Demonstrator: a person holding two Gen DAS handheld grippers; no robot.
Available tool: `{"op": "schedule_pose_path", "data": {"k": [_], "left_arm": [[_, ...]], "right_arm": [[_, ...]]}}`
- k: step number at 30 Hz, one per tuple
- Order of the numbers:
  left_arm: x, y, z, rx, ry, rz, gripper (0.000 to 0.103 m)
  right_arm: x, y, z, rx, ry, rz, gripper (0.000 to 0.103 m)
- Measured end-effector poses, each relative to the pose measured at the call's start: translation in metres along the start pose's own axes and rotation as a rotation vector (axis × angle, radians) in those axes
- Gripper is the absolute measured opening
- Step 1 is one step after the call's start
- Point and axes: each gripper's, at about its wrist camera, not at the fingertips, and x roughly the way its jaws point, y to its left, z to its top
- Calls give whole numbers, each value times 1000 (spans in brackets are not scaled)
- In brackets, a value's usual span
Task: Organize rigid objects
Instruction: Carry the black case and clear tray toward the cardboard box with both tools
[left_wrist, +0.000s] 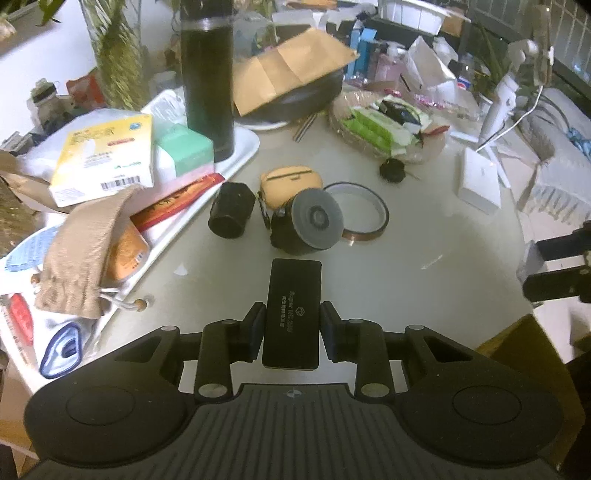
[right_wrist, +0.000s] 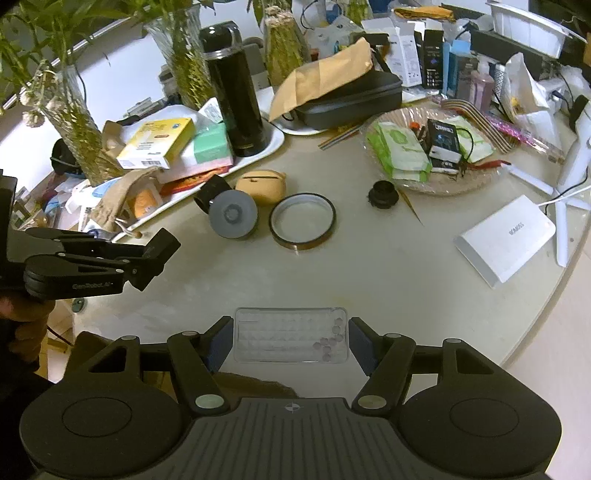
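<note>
Left gripper (left_wrist: 292, 326) jaws pinch a flat black rectangular device with white lettering (left_wrist: 293, 314), pads pressing both long sides; device is off the pale table (left_wrist: 424, 229), near its front edge. Right gripper (right_wrist: 291, 339) jaws sit spread around a clear plastic rectangular case with small beads inside (right_wrist: 291, 335), case lying flat on the table close to the front edge; visible gap on the left pad, right pad about touching — can't tell if it's gripped.

Open room: the middle band of the table, between the front edge and a cluster of a black cylinder (left_wrist: 231, 210), grey-faced round black part (left_wrist: 306, 225), tan earbud case (left_wrist: 290, 181) and amber tape ring (left_wrist: 360, 212). White tray (left_wrist: 207, 192) piled with boxes and a tall black flask (left_wrist: 208, 77) blocks the left side; white flat box (right_wrist: 506, 240) sits near the right curved edge. Back of the table is fully cluttered.
</note>
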Motion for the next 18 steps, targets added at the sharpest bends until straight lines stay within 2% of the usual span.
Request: {"op": "schedule_pose_path", "data": {"k": [13,18], "left_arm": [[-51,-23,-17,-26,-40,-43,32],[-62,-34,-30,-34,-33,-72,32]], "right_arm": [[-25,20,-6,-29,-28,22,69],[-33,25,-12,-29,-27,31,69]]}}
